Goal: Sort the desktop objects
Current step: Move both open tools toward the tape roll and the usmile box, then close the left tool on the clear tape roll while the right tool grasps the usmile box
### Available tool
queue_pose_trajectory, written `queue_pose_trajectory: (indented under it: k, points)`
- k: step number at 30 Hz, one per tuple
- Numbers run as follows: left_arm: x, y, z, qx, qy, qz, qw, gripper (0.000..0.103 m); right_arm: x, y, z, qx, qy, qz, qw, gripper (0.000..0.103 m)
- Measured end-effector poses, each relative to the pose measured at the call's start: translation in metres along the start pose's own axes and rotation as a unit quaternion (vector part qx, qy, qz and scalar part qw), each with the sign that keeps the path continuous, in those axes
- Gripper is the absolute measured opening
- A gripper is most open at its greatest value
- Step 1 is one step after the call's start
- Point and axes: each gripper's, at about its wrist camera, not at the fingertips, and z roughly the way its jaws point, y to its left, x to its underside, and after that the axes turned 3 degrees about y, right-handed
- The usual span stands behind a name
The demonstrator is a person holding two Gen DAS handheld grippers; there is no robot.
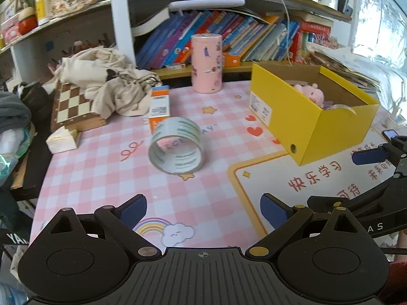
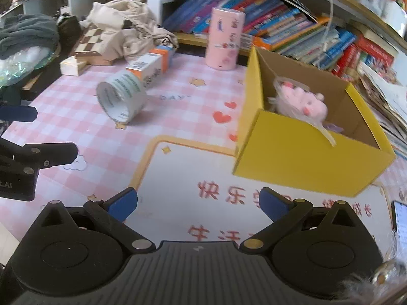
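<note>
- The left gripper (image 1: 203, 209) is released: its blue pads stand wide apart and nothing is between them. It hovers over the pink checked desk mat (image 1: 106, 178), facing the tape roll (image 1: 176, 148), so I judge the tape is the next thing to be taken
- The right gripper (image 2: 198, 202) is also released and empty. It hangs above the white part of the mat, just before the yellow box (image 2: 292, 157)
- The yellow box is the collecting place, I think: it is open at the top and a pink plush toy (image 2: 302, 101) already lies inside, with a strip of clear film hanging over the near wall
- The tape roll lies on its curved side, near the middle of the mat, well apart from the yellow box. Its axis is about horizontal and its open hole looks toward the left gripper and a little to the left. Because it rests on the round face, it may roll if pushed
- Just behind the tape lies an orange and white carton (image 1: 159, 106); its long axis runs away from the camera, toward the shelf. In the right wrist view they seem to touch, but I cannot tell surely
- A pink cylinder can (image 1: 206, 63) stands upright further back, near the books
</note>
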Motion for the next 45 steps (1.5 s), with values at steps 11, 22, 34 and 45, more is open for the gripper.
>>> queue_pose_trajectory:
  k: [11, 22, 34, 45]
  points:
    - [0.003, 0.027, -0.005, -0.016, -0.007, -0.027, 0.9995, 0.098, -0.016, 0.028, 0.006, -0.022, -0.01, -0.038, 0.999, 0.103]
    - [0.002, 0.028, 0.003, -0.005, -0.001, -0.033, 0.9994, 0.098, -0.022, 0.032, 0.008, -0.021, -0.006, -0.05, 0.998, 0.102]
    - [-0.008, 0.041, 0.018, -0.039, 0.0, -0.069, 0.9969, 0.098, -0.05, 0.029, 0.038, -0.043, -0.006, -0.074, 0.996, 0.101]
    - [-0.025, 0.045, 0.053, -0.037, 0.01, -0.1, 0.9943, 0.098, -0.085, 0.01, 0.052, -0.026, -0.028, -0.072, 0.997, 0.1]
